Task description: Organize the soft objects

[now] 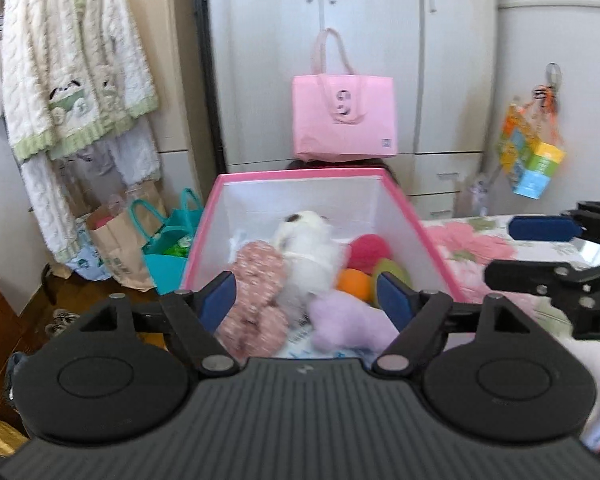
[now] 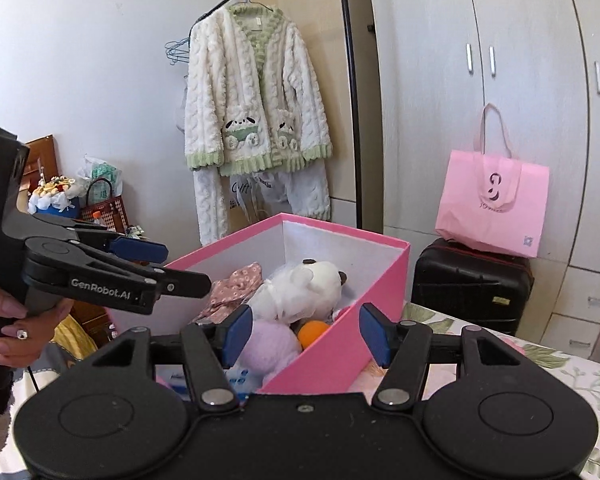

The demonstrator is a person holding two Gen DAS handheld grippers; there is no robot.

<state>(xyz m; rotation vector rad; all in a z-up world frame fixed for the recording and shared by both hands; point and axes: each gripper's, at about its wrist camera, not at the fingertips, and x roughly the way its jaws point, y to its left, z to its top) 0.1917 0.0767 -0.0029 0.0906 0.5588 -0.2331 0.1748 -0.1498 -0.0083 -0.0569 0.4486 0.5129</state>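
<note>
A pink box [image 1: 300,174] [image 2: 340,226] with white inner walls stands on a flowered bed sheet. Inside lie a white plush dog [image 1: 308,252] [image 2: 300,288], a pink floral fabric toy [image 1: 256,280] [image 2: 236,284], a lilac plush [image 1: 344,320] [image 2: 266,344], an orange ball [image 1: 354,284] [image 2: 314,330], a red ball [image 1: 368,250] and a green piece [image 1: 392,270]. My left gripper [image 1: 308,300] [image 2: 186,266] is open above the box's near edge, nothing between its pads. My right gripper [image 2: 304,334] [image 1: 500,251] is open at the box's right corner, holding nothing.
A pink tote bag [image 1: 342,120] [image 2: 494,208] sits on a black suitcase [image 2: 472,284] before the wardrobe. A fleecy jacket [image 1: 72,60] [image 2: 252,100] hangs on a rack at the left. A paper bag [image 1: 116,248] and a teal bag [image 1: 168,240] stand on the floor.
</note>
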